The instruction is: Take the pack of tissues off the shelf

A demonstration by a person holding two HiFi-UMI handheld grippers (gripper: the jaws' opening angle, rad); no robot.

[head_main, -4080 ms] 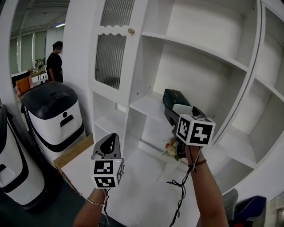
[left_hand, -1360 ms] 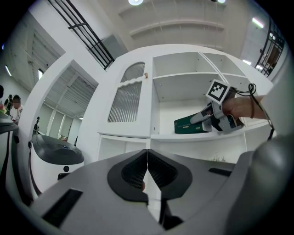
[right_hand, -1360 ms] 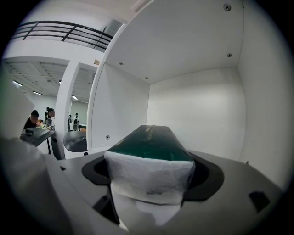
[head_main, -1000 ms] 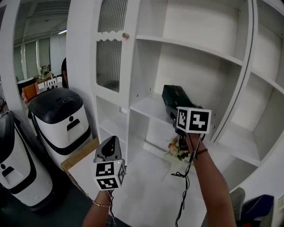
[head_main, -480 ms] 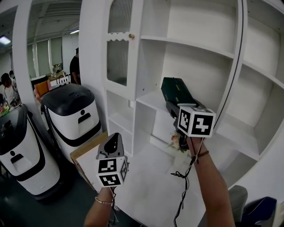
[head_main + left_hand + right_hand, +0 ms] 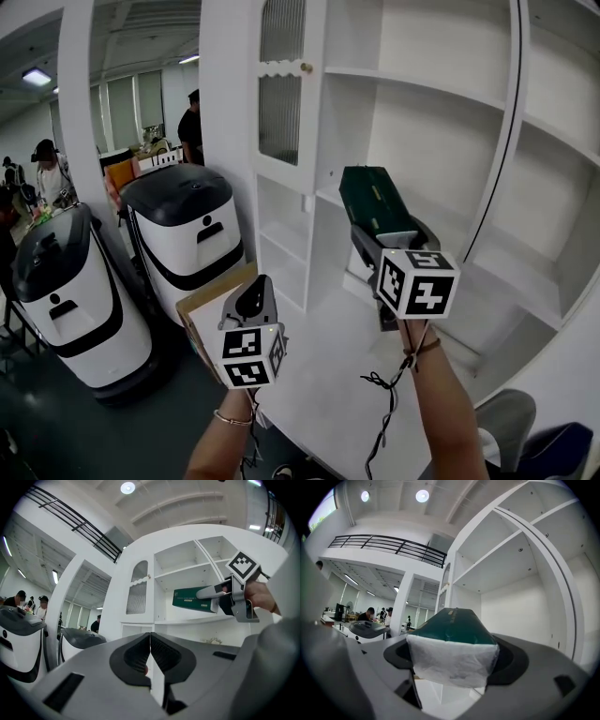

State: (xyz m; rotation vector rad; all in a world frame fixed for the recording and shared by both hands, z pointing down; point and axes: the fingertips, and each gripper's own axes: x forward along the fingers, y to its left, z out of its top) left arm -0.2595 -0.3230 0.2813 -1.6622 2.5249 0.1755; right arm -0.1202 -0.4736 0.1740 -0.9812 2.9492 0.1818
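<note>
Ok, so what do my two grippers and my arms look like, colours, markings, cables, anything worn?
Both are grey with dark pads: the left gripper and right gripper each carry a white cube with black square markers. A thin black cable hangs along the right forearm. The left wrist wears a thin bracelet, the right a dark band. No sleeves show.

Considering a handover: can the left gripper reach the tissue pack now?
Probably yes: open air between the left gripper and the tissue pack in the right gripper, though the left jaws are shut.
</note>
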